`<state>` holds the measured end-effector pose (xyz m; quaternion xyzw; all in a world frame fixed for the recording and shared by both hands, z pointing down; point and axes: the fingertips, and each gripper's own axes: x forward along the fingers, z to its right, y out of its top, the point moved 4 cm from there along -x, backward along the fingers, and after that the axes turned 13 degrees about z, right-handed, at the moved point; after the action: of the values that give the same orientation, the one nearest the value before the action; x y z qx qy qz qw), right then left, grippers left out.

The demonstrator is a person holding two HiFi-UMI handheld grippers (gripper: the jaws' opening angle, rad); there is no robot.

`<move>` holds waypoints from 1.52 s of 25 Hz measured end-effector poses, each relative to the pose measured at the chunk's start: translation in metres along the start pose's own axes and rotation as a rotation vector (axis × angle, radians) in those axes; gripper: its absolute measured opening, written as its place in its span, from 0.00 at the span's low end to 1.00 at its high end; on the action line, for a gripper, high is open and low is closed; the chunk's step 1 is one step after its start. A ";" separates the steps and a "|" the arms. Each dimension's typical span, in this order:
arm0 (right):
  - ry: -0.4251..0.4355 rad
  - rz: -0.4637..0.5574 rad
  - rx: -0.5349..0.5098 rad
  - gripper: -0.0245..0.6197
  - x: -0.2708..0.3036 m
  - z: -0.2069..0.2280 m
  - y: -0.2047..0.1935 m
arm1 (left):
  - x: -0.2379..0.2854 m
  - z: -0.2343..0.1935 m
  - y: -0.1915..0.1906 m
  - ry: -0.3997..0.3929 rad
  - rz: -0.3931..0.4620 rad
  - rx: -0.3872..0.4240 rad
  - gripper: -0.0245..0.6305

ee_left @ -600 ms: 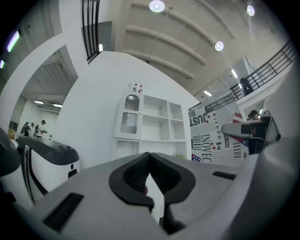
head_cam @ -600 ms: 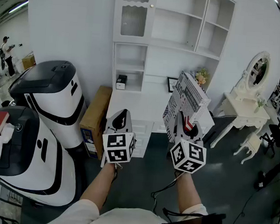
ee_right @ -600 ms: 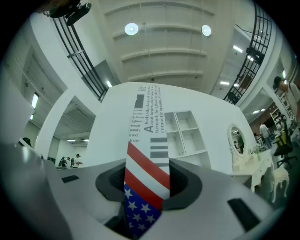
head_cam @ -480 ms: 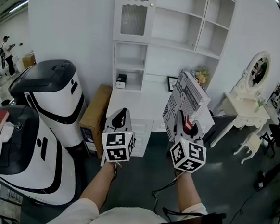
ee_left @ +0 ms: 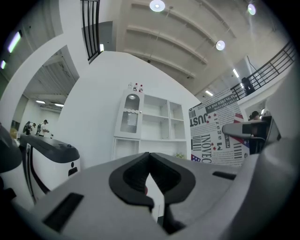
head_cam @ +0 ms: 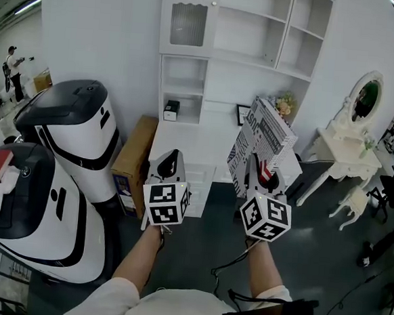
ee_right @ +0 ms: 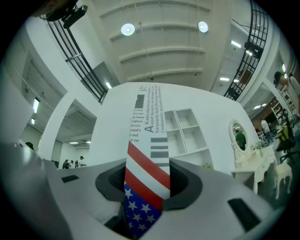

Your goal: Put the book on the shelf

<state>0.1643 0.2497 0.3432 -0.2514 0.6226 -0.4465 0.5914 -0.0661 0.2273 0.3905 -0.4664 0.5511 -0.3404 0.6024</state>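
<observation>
Barely anything has shifted; only the view has drifted slightly. Clamped in the right hand-held gripper (ee_right: 147, 183), the book (head_cam: 263, 140) stands on end, still short of the white shelf (head_cam: 226, 59). The left hand-held gripper (ee_left: 150, 177) is closed and empty. Placement remains.

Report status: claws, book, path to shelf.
Right claw shut on the flag-and-newsprint-covered book, held upright. Left claw shut, empty. White shelf unit ahead; nothing seen in the way.

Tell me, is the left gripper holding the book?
No, the book sits clamped in the right gripper; the left gripper is shut on nothing.
</observation>
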 end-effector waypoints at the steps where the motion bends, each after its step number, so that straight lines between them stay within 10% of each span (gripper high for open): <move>1: 0.002 -0.003 0.004 0.30 -0.001 0.002 0.000 | 0.000 0.002 -0.001 0.001 -0.002 -0.001 0.05; 20: -0.049 -0.060 0.089 0.30 -0.005 0.062 -0.029 | 0.013 0.034 -0.029 -0.008 -0.045 0.034 0.05; 38: -0.036 -0.022 0.032 0.30 0.121 0.067 -0.076 | 0.151 -0.009 -0.058 -0.038 -0.014 0.004 0.05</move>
<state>0.1917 0.0944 0.3529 -0.2564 0.6019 -0.4584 0.6015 -0.0447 0.0669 0.3934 -0.4755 0.5357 -0.3365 0.6113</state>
